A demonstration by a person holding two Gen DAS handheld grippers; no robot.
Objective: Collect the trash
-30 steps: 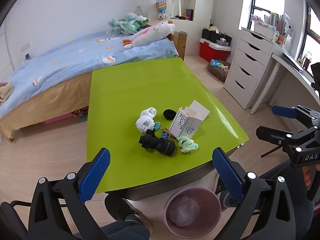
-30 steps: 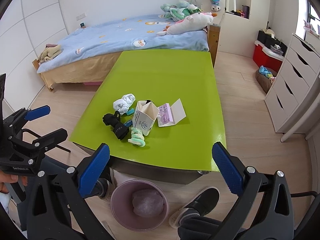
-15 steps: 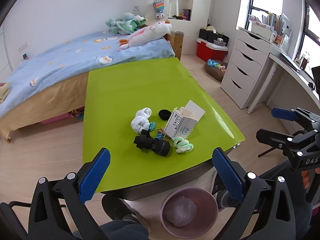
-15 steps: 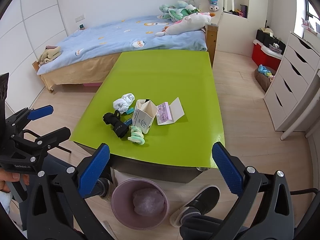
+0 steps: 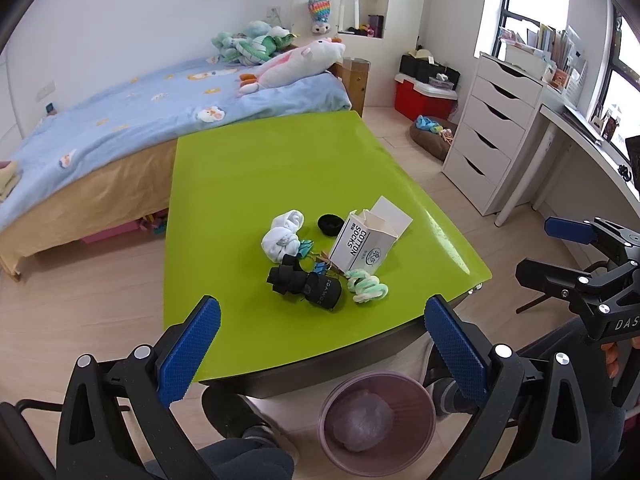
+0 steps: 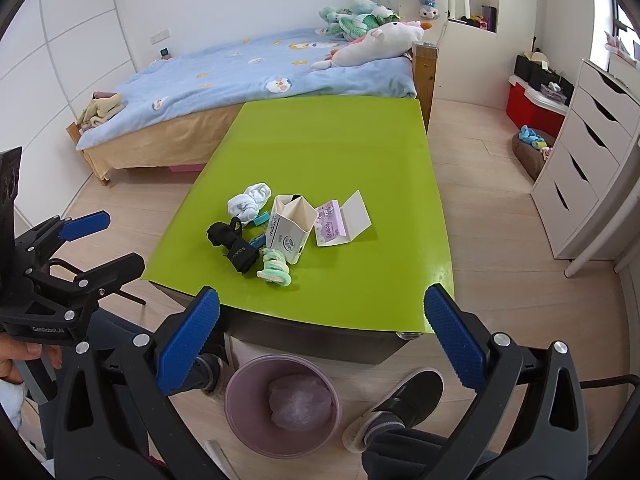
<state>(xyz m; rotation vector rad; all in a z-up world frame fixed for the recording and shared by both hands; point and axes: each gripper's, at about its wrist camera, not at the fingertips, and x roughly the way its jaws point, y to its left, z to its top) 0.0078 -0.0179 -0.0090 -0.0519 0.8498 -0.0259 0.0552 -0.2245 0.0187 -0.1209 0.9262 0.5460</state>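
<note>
Both tongs hang spread wide above the near edge of the table (image 5: 280,168), nothing between their ribbed blue pads. Left tongs (image 5: 320,344) and right tongs (image 6: 322,332) each appear in the other's view, off to the side and also spread.

Table: glossy lime-green top, rounded corners, dark underside. Clutter sits in one cluster near the front edge:
- box (image 5: 362,246), white card, printed "COTTON SOCKS", top flaps open, tilted.
- white sock (image 5: 282,236), soft knit, balled, just left of the box.
- black sock (image 5: 306,286), rolled, matte, pale lettering on the cuff, in front of the white sock.
- green sock (image 5: 366,286), mint and white, twisted into a coil, touching the box's front corner.
- small blue clips (image 5: 306,248) between the socks and the box.

Bin (image 6: 282,402): round, translucent mauve plastic, on the wood floor under the table's front edge; a crumpled clear bag lies inside.

View differences: the left view alone shows a black ring-shaped thing (image 5: 330,224) behind the box. The right view alone shows a flat purple card with a white folded flap (image 6: 340,224) lying to the right of the box, and the box's hollow interior. A shoe (image 6: 396,408) rests on the floor beside the bin.
</note>
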